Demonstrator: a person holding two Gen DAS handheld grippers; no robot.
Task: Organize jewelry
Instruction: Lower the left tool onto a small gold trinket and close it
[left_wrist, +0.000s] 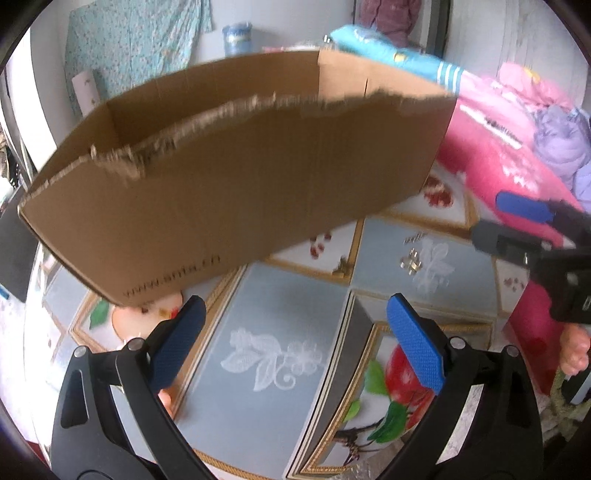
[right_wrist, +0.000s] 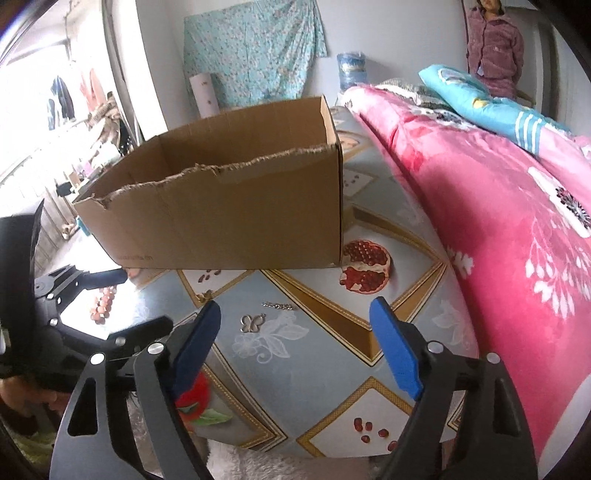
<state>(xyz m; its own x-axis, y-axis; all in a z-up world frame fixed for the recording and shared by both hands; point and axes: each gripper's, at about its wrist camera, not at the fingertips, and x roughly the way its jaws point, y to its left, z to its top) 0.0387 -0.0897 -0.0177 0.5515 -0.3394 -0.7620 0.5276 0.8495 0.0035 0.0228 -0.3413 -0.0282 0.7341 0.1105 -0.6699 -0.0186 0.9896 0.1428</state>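
Two grippers, left (left_wrist: 295, 334) and right (right_wrist: 295, 332), fingers spread, empty; box (right_wrist: 229, 218) interior hidden; pendant (right_wrist: 253, 323) at 12 o'clock, blurry.

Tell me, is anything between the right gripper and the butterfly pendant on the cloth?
Nothing visible. The right gripper is open and empty, and only bare patterned cloth lies between it and the butterfly pendant.

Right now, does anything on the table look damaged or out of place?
The cardboard box has a ragged, torn top edge on its near wall. A butterfly pendant and a short chain lie loose on the tablecloth, outside the box.
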